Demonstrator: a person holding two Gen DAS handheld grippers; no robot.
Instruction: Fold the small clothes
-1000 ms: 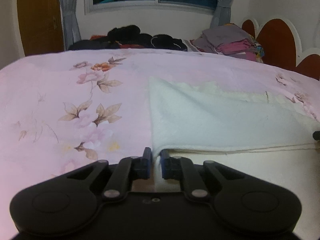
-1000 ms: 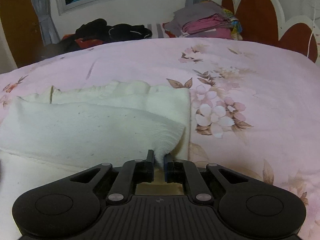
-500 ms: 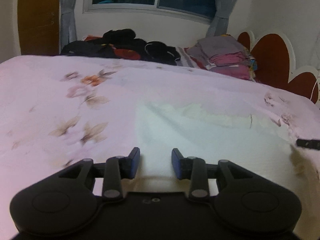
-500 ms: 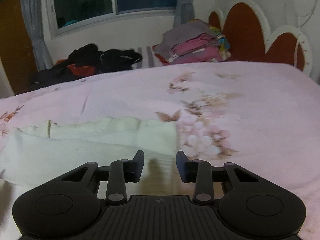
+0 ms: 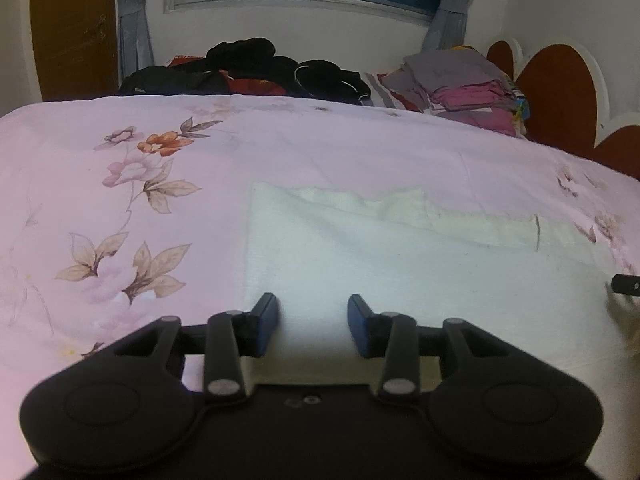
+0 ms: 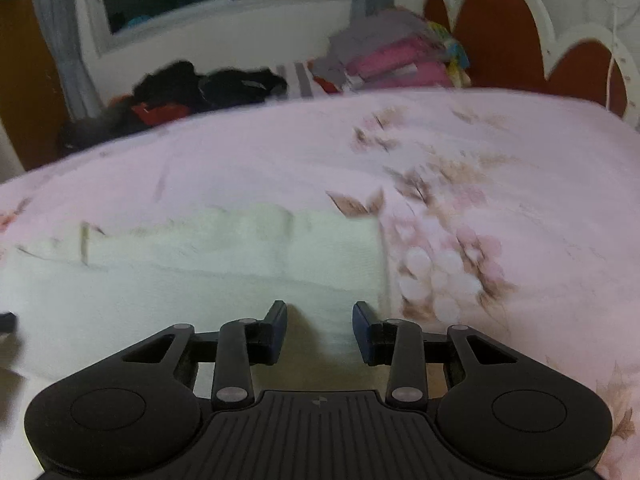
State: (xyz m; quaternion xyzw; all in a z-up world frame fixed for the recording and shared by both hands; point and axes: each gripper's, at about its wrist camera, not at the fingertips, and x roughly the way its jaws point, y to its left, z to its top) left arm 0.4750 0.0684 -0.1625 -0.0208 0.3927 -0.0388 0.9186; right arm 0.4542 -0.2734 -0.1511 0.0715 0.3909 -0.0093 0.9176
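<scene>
A white fleecy garment [image 5: 400, 256] lies folded flat on the pink floral bedspread [image 5: 140, 200]. Its folded upper layer stops short of the far edge, where a strip of the lower layer shows. My left gripper [image 5: 313, 308] hovers over the garment's near left part; its jaws are opening and nothing is between them. In the right wrist view the same garment [image 6: 200, 272] is blurred. My right gripper [image 6: 320, 314] stands open over its near right corner, holding nothing. The right gripper's tip [image 5: 626, 284] pokes in at the left wrist view's right edge.
A heap of dark clothes [image 5: 248, 68] and a stack of folded grey and pink clothes [image 5: 460, 84] lie at the bed's far side under the window. A red and white scalloped headboard [image 5: 560, 92] borders the bed on the right.
Both grippers were shut on the garment's folded-over edge; both have let go and opened, and the layer now lies flat. Both have drawn back from the cloth.
</scene>
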